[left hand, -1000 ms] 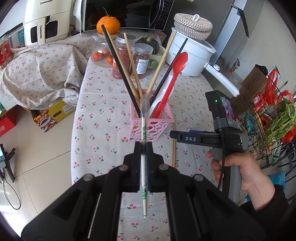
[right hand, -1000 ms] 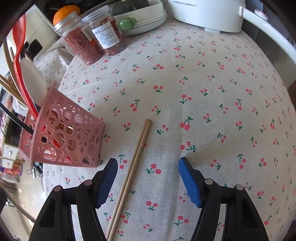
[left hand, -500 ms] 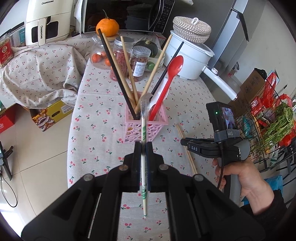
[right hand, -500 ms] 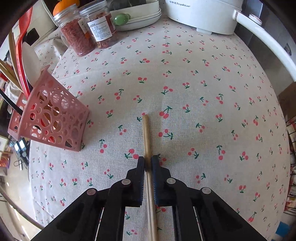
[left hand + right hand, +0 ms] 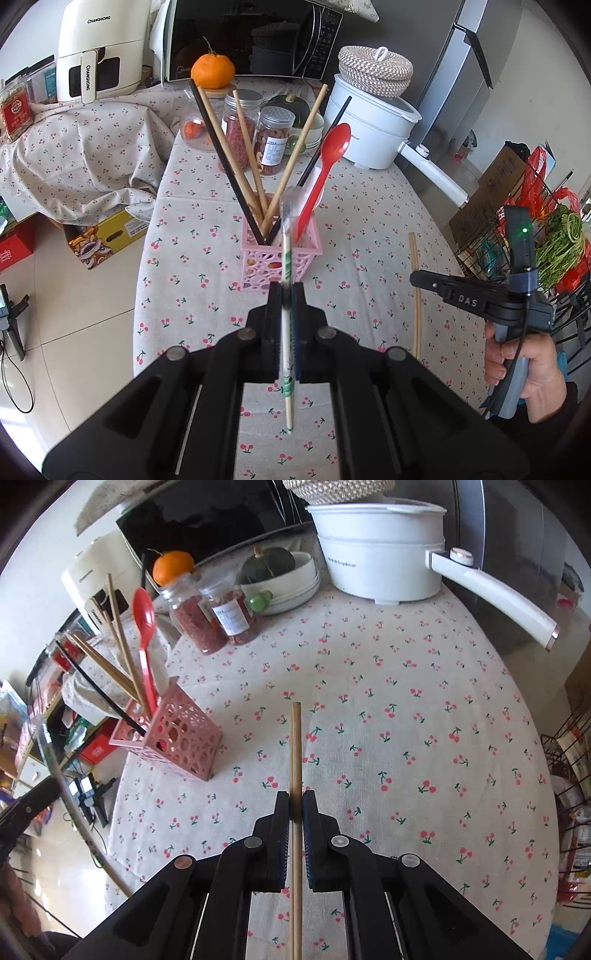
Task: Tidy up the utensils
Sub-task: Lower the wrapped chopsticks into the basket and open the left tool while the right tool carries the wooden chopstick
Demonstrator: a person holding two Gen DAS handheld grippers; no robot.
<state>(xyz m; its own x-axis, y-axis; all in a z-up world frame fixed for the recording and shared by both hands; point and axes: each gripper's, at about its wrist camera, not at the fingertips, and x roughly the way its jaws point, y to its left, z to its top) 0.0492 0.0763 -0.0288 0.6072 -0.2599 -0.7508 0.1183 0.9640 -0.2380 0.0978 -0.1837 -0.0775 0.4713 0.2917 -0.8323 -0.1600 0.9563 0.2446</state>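
The left tool (image 5: 285, 295) is clamped on a pair of chopsticks in a white paper sleeve with green print (image 5: 286, 280), which stands nearly upright between the pads, its top end in line with the pink perforated plastic basket (image 5: 275, 258) beyond. The right tool (image 5: 295, 805) is closed on bare wooden chopsticks (image 5: 295, 746); from its own camera they run straight ahead and appear lifted off the cherry-print cloth on the worktop (image 5: 424, 720), though how high is hard to judge.

The basket stands on the cloth left of the right tool and already holds black and wooden chopsticks, a red plastic spoon (image 5: 328, 162) and a white utensil, all fanned outward.

The likely trouble is at the basket mouth. The splayed sticks crowd the opening, so a new pair coming in at an angle could catch on them and tip the light basket. Both tools converging on it together could knock into each other. The smooth paper sleeve may also slip through the pads if it is nudged.
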